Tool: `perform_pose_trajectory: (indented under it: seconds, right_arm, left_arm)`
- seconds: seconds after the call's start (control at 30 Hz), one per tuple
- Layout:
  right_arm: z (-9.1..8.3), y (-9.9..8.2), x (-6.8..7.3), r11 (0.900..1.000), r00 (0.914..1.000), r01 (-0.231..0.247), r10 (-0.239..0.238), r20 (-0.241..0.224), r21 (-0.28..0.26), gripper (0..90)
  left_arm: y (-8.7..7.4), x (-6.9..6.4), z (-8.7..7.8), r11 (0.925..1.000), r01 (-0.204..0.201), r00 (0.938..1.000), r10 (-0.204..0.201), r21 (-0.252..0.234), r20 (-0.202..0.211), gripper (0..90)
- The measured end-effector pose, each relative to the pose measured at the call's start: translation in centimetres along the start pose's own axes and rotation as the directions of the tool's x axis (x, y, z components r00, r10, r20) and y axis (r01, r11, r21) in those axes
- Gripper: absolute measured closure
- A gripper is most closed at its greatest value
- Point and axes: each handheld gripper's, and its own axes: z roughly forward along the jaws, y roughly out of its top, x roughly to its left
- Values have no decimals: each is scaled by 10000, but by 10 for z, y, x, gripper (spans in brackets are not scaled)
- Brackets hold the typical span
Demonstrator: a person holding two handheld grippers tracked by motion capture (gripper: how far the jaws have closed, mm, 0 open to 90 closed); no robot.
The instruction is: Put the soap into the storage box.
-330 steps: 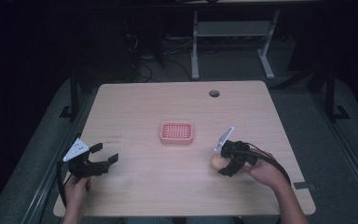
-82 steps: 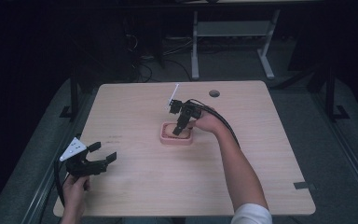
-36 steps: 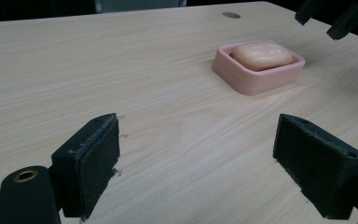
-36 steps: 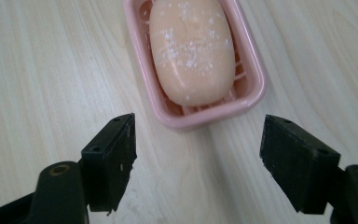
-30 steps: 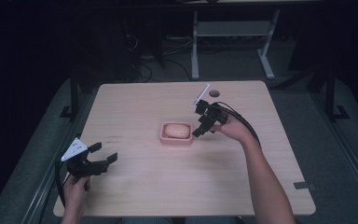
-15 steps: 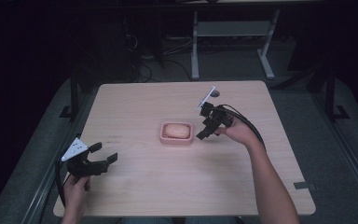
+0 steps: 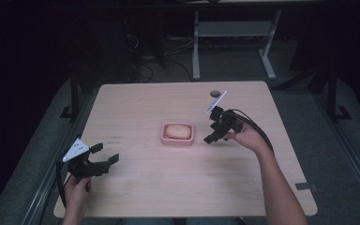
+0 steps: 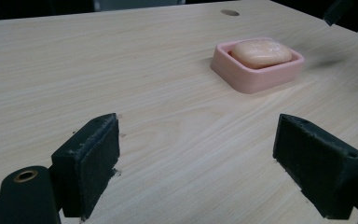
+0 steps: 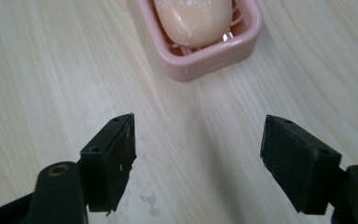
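Soap [image 7: 178, 131] lies in the pink dish [image 7: 178, 140], near the middle of the table [image 7: 145, 103]. The bar is a rounded oval, peach-coloured, resting flat on the dish's ribs. In the high view its long axis runs left to right across the table, parallel to the long sides of the dish; neither end differs from the other, so no pointing end can be told. It sits inside the rim, with the top of the bar above the walls in the left gripper view [image 8: 260, 52].

Right gripper [image 7: 213, 133]: jaws wide apart, holding nothing, just beside the right short wall of the dish, not touching it. In the right gripper view the dish [image 9: 214, 58] lies ahead of the jaws, bare wood between them.

Left gripper [image 7: 104, 154]: jaws spread, empty, near the front left corner of the table, well apart from the dish. Dark round hole [image 7: 214, 93] in the tabletop at the far edge.
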Motion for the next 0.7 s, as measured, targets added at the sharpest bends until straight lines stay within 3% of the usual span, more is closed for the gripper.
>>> perform_pose_trajectory:
  seconds: [0.4, 0.6, 0.7]
  right_arm:
    - [-3, -24, 2, 9995, 9995, -312, 312, -66, 26, 257]
    - [-6, -35, 5, 9992, 9995, -322, 322, 16, -257, 258]
    - [-6, -38, 5, 9992, 9992, -396, 396, -2, -92, 257]
  left_arm:
    - [0, 0, 1, 10000, -31, 10000, 31, 31, 12, 142]
    - [0, 0, 1, 9999, -119, 9999, 119, 103, -8, 143]
    - [0, -1, 1, 9999, -116, 9999, 116, 114, -6, 143]
